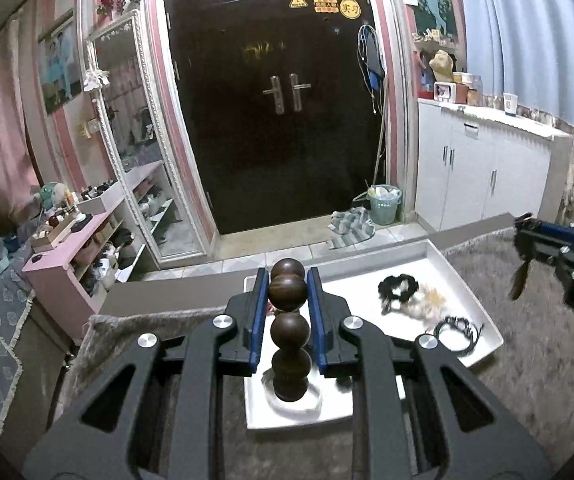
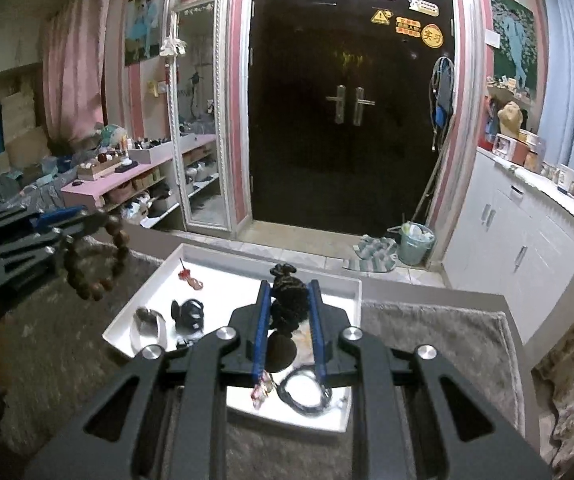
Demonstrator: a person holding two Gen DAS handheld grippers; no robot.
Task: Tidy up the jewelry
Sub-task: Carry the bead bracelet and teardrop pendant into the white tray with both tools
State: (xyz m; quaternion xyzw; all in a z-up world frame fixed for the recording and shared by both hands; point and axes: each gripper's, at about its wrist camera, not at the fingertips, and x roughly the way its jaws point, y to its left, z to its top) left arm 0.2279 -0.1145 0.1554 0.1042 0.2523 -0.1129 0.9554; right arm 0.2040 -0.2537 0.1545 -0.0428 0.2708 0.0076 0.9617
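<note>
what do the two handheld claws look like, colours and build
Both match. The left claw and right claw are matte black, with angular linkage arms that have long cut-out slots and round silver pivot bolts. Each has two straight, narrow fingers faced with blue pads. From the side, the right claw shows the same black frame with blue at the tip. No cables, markings or sleeves are visible.

Glossy dark wooden beads [image 1: 289, 322] on a bracelet. Smooth white plastic tray [image 1: 483, 320]. Shaggy grey cloth [image 1: 535, 364] over the desk. Matt black plastic tongs [image 1: 287, 280] with blue rubbery pads [image 1: 261, 304] and shiny metal screws [image 1: 223, 322]. Dark ruffled fabric hair tie [image 2: 287, 300].
</note>
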